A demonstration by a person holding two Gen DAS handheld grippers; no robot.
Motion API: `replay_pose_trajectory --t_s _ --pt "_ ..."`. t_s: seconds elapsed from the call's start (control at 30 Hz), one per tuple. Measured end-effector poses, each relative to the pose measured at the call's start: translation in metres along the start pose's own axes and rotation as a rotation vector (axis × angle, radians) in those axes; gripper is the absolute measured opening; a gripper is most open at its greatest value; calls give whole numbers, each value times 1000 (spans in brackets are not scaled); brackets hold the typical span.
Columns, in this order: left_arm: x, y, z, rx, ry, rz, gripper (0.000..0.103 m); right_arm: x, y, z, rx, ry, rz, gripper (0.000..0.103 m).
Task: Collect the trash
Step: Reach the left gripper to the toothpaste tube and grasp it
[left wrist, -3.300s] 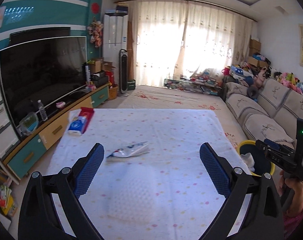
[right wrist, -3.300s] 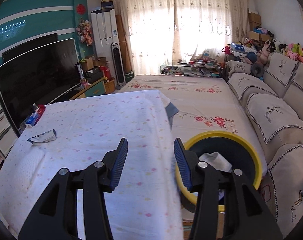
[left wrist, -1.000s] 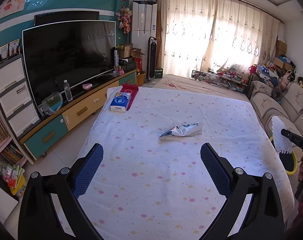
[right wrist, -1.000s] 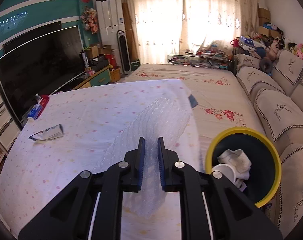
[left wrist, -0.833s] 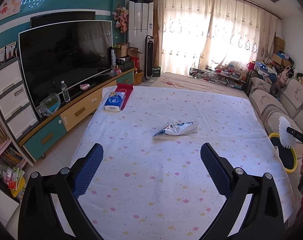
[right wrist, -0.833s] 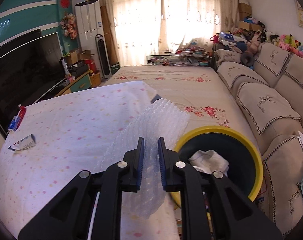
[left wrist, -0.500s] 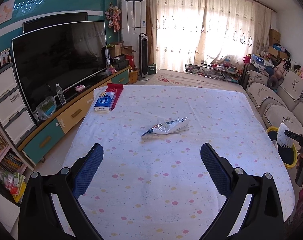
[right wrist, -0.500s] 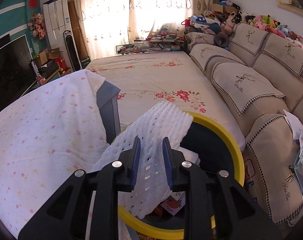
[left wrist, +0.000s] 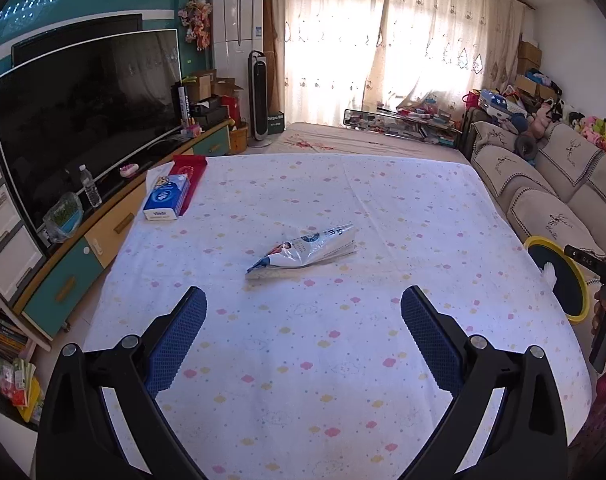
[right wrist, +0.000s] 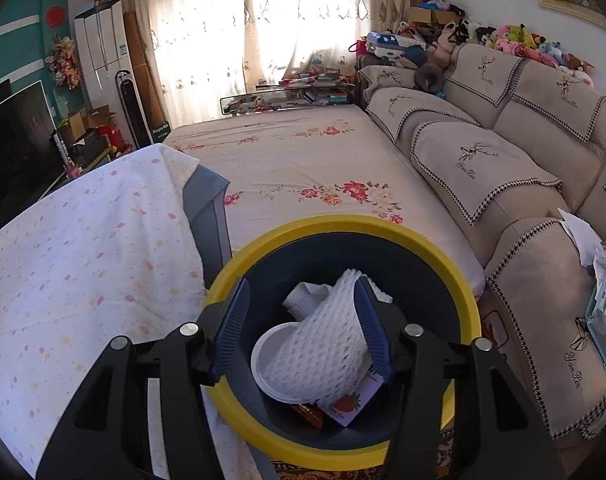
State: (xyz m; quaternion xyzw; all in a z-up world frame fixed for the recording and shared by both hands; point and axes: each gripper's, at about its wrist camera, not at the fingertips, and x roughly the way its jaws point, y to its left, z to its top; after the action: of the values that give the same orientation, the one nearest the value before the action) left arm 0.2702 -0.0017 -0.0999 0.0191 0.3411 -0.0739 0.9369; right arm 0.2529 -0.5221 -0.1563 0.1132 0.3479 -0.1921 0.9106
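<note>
A crumpled silver-and-blue snack wrapper (left wrist: 303,250) lies in the middle of the dotted tablecloth (left wrist: 343,340). My left gripper (left wrist: 303,336) is open and empty, hovering over the cloth a little short of the wrapper. My right gripper (right wrist: 303,320) is open right over the yellow-rimmed dark bin (right wrist: 459,292). A white foam net sleeve (right wrist: 323,348) lies loose between the open jaws, down in the bin on other trash. The bin also shows in the left wrist view (left wrist: 575,280) at the table's right edge.
A blue tissue pack (left wrist: 166,198) and a red box (left wrist: 189,168) sit at the table's far left corner. A TV (left wrist: 83,120) and cabinet stand to the left. A beige sofa (right wrist: 503,160) runs behind the bin. A floral-sheeted bed (right wrist: 303,160) lies beyond the table.
My right gripper has swung from the table to over the bin and opened, letting go of the foam net sleeve, which now lies in the bin. The left gripper stays open.
</note>
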Motion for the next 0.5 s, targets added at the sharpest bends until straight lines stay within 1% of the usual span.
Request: replay_pose_trajectory --t_s 0.17,0.23,0.4,0.5 --pt "48 2 13 52 50 -35 96 -14 17 0 -29 -23 29 54" --pt "67 1 19 88 66 -28 96 -17 20 1 -33 -28 33 54" --pt "108 -4 38 216 56 -17 96 -15 26 1 -46 -15 41 55" --pt "134 -1 48 248 106 -53 96 -11 29 -1 -50 -4 43 55"
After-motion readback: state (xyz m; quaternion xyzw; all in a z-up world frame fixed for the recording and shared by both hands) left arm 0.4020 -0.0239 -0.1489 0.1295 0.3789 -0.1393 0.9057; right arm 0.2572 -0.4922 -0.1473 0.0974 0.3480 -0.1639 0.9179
